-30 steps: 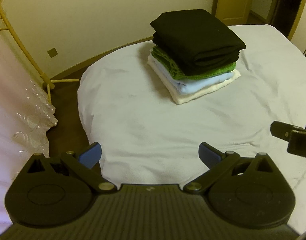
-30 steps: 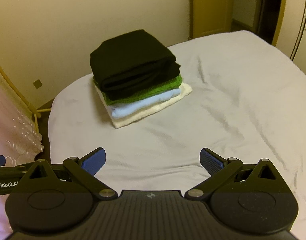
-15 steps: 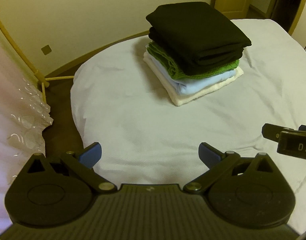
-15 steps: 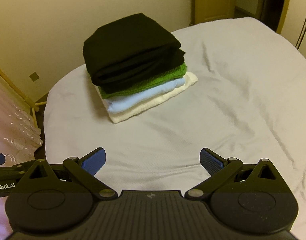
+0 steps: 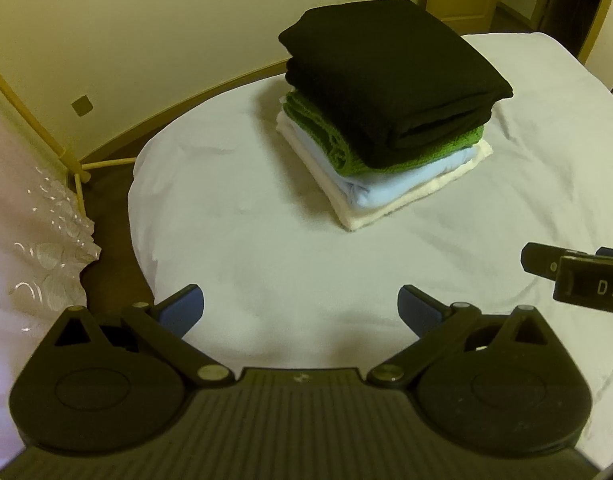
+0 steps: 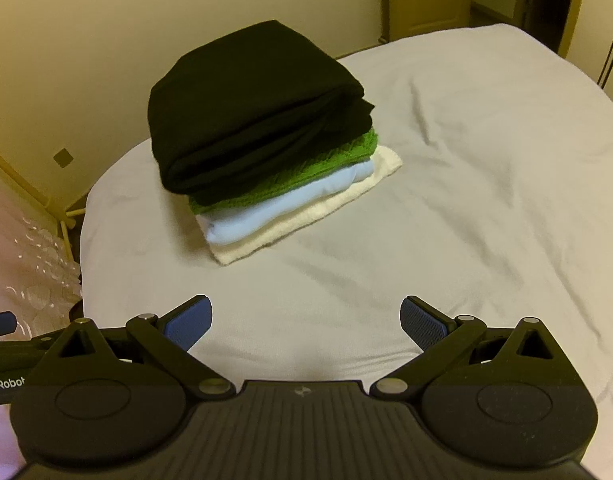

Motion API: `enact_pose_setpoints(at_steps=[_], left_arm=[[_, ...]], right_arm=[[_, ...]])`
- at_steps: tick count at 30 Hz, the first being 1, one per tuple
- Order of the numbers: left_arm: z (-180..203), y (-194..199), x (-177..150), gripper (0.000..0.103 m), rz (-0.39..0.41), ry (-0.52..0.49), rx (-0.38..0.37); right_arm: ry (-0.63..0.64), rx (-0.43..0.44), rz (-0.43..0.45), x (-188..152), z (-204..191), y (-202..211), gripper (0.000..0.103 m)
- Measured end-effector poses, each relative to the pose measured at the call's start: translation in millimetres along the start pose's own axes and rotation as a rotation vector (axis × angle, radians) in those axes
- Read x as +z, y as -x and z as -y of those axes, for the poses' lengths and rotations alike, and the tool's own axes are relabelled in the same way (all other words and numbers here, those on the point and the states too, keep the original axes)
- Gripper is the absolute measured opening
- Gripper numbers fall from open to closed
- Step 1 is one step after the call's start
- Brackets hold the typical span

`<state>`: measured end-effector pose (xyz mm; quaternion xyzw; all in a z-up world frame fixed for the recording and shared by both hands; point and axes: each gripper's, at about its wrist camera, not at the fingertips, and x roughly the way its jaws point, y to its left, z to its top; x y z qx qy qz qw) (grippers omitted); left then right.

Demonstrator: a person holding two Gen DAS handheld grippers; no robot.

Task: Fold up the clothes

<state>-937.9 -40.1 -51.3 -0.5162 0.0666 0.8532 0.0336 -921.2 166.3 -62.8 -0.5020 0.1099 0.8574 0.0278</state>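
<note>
White bedsheet (image 5: 266, 240) fills the left wrist view, and on it, well ahead of the left gripper (image 5: 300, 306), sits the stack of folded clothes (image 5: 386, 128): a black garment (image 5: 390, 76) on top, then a green knit (image 5: 334, 148), a pale blue piece (image 5: 394, 188) and a cream towel (image 5: 406, 200) at the bottom. The blue pads are spread wide with nothing between them. At the right edge, part of the right gripper (image 5: 578, 276) shows.

From the right wrist view, the right gripper (image 6: 306, 320) is likewise wide open and empty above the sheet (image 6: 466, 200), with the stack (image 6: 266, 140) ahead and to the left. The black piece (image 6: 250, 100) overhangs the layers beneath it, so a low or sideways approach could likely nudge it and shear the pile. No unfolded garment is in sight; folding looks nearly done.
</note>
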Motion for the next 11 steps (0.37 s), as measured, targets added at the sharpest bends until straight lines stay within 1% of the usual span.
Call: enact_pose_setpoints(at_steps=[6, 11], left_arm=[[7, -4, 10, 0.102, 0.009, -0.021, -0.01], [11, 6, 15, 0.102, 0.057, -0.029, -0.011]], right_arm=[[-0.014, 0.001, 0.005, 8, 3, -4, 0.103], [-0.026, 0.006, 0.02, 11, 5, 1, 0.103]])
